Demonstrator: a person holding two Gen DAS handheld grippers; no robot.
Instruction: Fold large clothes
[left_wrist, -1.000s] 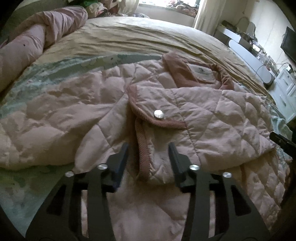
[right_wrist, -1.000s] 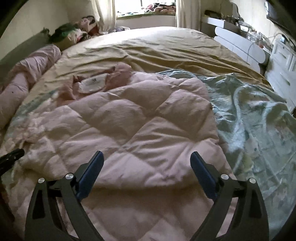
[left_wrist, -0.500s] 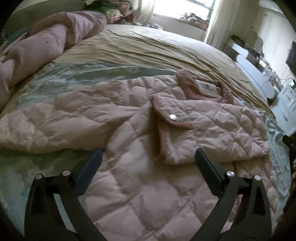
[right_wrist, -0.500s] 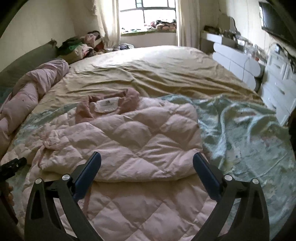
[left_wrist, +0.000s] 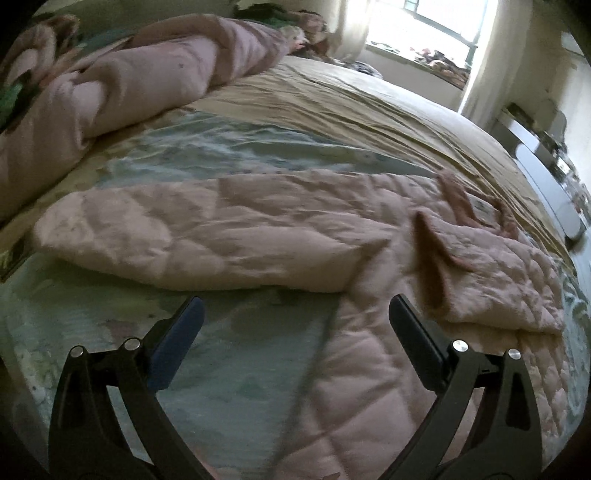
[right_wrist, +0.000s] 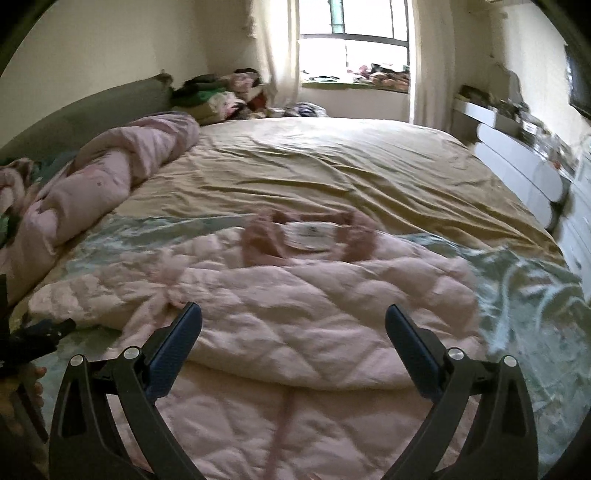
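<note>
A pink quilted jacket (right_wrist: 317, 314) lies spread on the bed, its collar and white label (right_wrist: 306, 232) at the far side. One sleeve (left_wrist: 192, 236) stretches out to the left; the other is folded across the body (left_wrist: 491, 280). My left gripper (left_wrist: 295, 325) is open and empty, above the bedsheet near the jacket's left edge below the sleeve. My right gripper (right_wrist: 293, 332) is open and empty, held above the folded body of the jacket. The left gripper shows at the left edge of the right wrist view (right_wrist: 37, 332).
The bed has a pale green patterned sheet (left_wrist: 229, 369) in front and a tan cover (right_wrist: 332, 166) behind. A rolled pink duvet (right_wrist: 96, 188) lies along the left. White drawers (right_wrist: 524, 170) stand to the right; clothes pile by the window (right_wrist: 354, 55).
My left gripper opened, letting go of the folded sleeve, and drew back to the left. My right gripper stayed open and pulled back and up from the jacket.
</note>
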